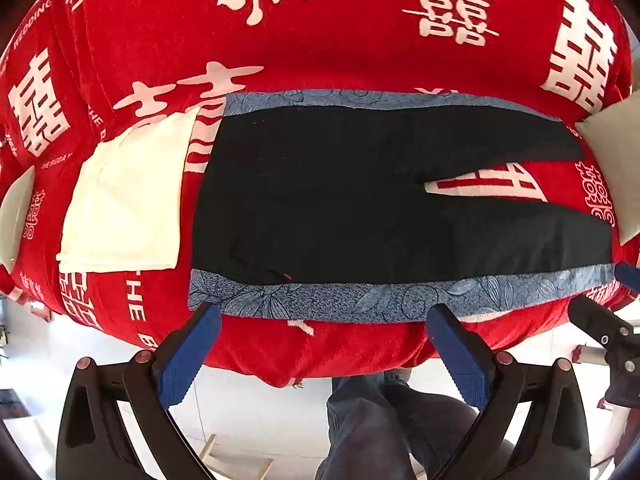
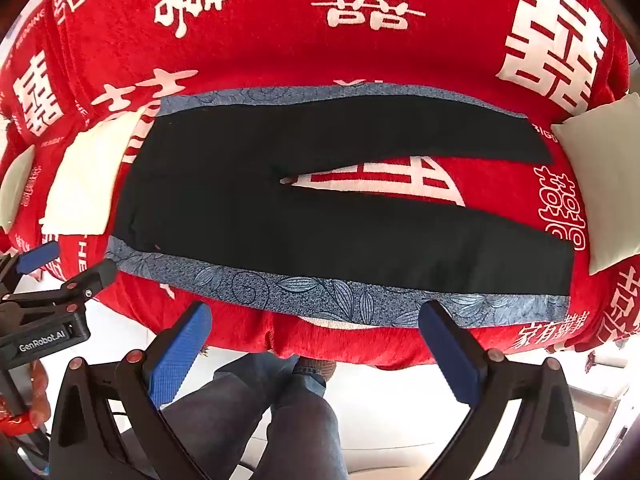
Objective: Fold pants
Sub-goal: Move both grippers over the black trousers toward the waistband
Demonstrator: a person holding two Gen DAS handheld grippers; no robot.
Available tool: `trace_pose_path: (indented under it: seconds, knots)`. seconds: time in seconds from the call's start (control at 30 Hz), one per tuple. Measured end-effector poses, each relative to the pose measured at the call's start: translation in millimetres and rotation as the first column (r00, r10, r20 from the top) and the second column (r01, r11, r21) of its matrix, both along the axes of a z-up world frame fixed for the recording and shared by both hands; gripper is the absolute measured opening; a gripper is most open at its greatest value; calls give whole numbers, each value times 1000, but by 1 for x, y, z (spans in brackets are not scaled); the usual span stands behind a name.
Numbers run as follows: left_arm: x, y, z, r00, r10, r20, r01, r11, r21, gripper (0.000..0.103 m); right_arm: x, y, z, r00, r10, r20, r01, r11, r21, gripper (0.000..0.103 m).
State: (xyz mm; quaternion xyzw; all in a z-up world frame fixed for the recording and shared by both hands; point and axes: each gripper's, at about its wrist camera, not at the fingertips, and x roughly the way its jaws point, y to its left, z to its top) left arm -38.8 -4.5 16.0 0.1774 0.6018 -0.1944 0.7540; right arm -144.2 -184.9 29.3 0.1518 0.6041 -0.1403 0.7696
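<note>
Black pants (image 1: 340, 184) lie flat on a red sofa seat, waist at the left and both legs spread apart toward the right, with blue floral stripes (image 1: 360, 300) along their outer seams. They also show in the right wrist view (image 2: 280, 216). My left gripper (image 1: 324, 320) is open and empty, just in front of the near stripe below the waist end. My right gripper (image 2: 316, 316) is open and empty in front of the near leg. The right gripper shows at the right edge of the left wrist view (image 1: 600, 320); the left gripper shows at the left of the right wrist view (image 2: 60, 276).
A folded white cloth (image 1: 128, 200) lies left of the waist. A cream cushion (image 2: 600, 184) sits beyond the leg ends at the right. The red cover (image 1: 320, 40) with white characters runs up the backrest. The person's jeans-clad legs (image 2: 260, 412) stand below the sofa's front edge.
</note>
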Motion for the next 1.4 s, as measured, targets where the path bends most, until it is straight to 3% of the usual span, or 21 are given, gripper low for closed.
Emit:
trace_pose_path:
  seconds: [0.23, 0.53, 0.67, 0.83, 0.97, 1.4]
  knots:
    - [-8, 1, -22, 988, 10, -153, 7, 994, 109, 103, -14, 3, 8, 1000, 2, 17, -2, 1000, -13, 103]
    - [7, 17, -10, 999, 8, -35, -8, 1000, 5, 103, -10, 8, -3, 998, -42, 45, 41, 999, 13, 103]
    - [23, 11, -15, 999, -34, 31, 32, 998, 46, 103, -1, 11, -19, 995, -93, 37, 92, 995, 33, 103]
    - [33, 10, -24, 997, -48, 55, 43, 995, 92, 103, 6, 20, -38, 994, -111, -2, 111, 993, 42, 103]
    - [36, 10, -40, 998, -59, 30, 55, 991, 123, 103, 8, 25, -52, 990, -133, -37, 135, 989, 53, 103]
    - [35, 14, -80, 996, -42, -83, 50, 994, 98, 103, 14, 21, -84, 985, -153, -84, 158, 985, 63, 103]
